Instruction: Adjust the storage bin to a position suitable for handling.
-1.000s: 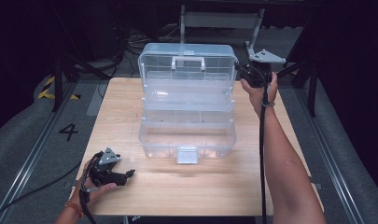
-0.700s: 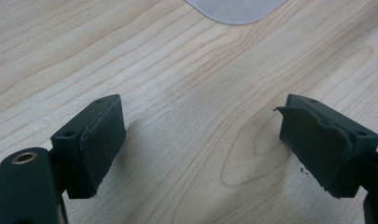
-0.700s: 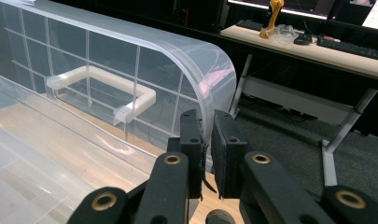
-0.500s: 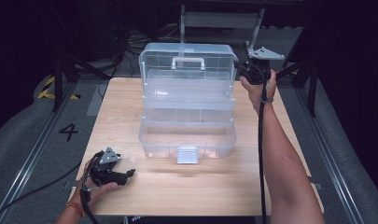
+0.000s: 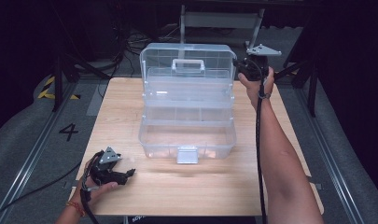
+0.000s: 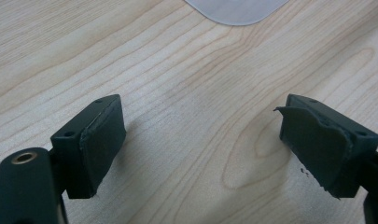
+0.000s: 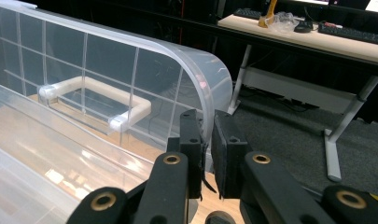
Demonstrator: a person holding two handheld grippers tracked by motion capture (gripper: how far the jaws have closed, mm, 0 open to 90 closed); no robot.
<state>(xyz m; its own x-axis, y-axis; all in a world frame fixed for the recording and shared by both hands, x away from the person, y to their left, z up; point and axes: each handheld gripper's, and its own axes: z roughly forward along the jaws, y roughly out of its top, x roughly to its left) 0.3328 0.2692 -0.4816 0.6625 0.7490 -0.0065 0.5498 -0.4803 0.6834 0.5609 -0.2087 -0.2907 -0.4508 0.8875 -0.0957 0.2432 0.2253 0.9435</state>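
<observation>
A clear plastic tiered toolbox (image 5: pixel 186 140) stands open in the middle of the wooden table (image 5: pixel 200 191). Its lid (image 5: pixel 186 55), with a white handle (image 5: pixel 188 65), stands upright at the back. My right gripper (image 5: pixel 238 66) is at the lid's right edge. In the right gripper view the jaws (image 7: pixel 207 140) are shut on that curved edge (image 7: pixel 213 81), with the handle (image 7: pixel 95 95) to the left. My left gripper (image 5: pixel 129 173) rests on the table's front left corner, open. Bare wood lies between its pads (image 6: pixel 203 149), and the box's front latch (image 6: pixel 235 9) is just ahead.
The latch (image 5: pixel 186 155) hangs from the box's front wall. Metal floor rails and a painted 4 (image 5: pixel 68 131) lie left of the table. Behind the table a grey desk frame (image 5: pixel 219 21) stands; the same desk (image 7: pixel 317 42) carries keyboards.
My right gripper and the lid edge it holds have shifted very slightly toward the back. The left gripper has stayed where it was.
</observation>
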